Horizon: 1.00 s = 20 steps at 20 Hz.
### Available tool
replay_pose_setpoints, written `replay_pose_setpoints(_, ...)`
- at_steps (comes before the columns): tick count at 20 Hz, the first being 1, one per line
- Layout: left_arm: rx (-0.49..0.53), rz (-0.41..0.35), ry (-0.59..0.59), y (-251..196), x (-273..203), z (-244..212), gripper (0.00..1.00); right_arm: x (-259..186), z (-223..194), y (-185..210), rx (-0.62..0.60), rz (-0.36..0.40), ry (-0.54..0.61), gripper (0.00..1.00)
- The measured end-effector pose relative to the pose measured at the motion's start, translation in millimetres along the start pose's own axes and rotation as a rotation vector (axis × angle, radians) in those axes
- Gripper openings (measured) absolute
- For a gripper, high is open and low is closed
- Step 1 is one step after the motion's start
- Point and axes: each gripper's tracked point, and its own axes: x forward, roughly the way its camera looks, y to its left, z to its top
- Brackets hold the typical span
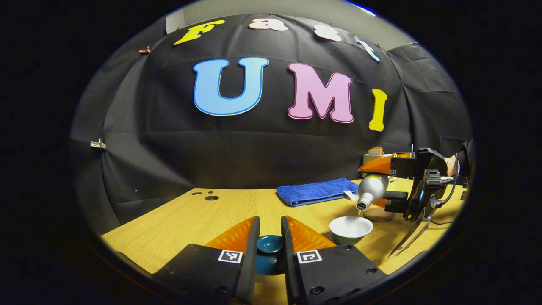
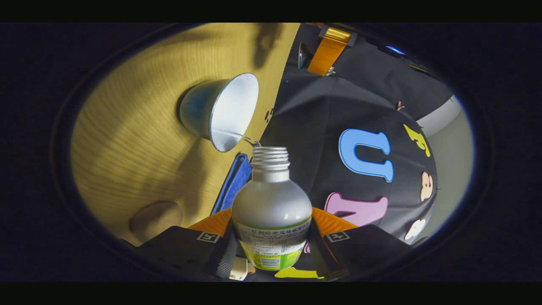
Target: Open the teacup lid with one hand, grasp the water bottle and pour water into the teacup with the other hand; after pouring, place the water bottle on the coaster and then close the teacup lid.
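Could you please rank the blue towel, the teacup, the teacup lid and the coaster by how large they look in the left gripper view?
1. blue towel
2. teacup
3. teacup lid, though it is nearest the camera and partly hidden by the left gripper
4. coaster, mostly hidden, so unsure

right gripper [image 2: 271, 250]: both fingers pressed on the bottle's lower body, one each side
water bottle [image 2: 271, 212]: uncapped, threaded neck pointing away from the gripper, held tipped over; label at the base between the fingers
water: thin stream from the bottle mouth into the cup's near rim
teacup [image 2: 220, 111]: ahead of the bottle mouth, a bit left; white inside, blue-grey outside, no lid on
table [image 2: 139, 140]: wood grain, runs along the left side
coaster [image 2: 156, 219]: round, on the table, left of the gripper, close by
blue towel [image 2: 233, 182]: just left of the bottle neck, at the table's far edge
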Motion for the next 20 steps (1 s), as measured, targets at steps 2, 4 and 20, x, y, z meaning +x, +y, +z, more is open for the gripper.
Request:
replay_pose_setpoints(2, 0.000, 0.000, 0.000, 0, 0, 0, 0.33, 0, 3, -2, -0.031, -0.002, -0.012, 0.75)
replay_pose_setpoints(4, 0.000, 0.000, 0.000, 0, 0, 0, 0.32, -1, 5, -4, -0.074, -0.010, -0.030, 0.75)
replay_pose_setpoints(20, 0.000, 0.000, 0.001, -1, -1, 1, 0.33, 8, 15, -34, -0.247, -0.081, -0.086, 0.70)
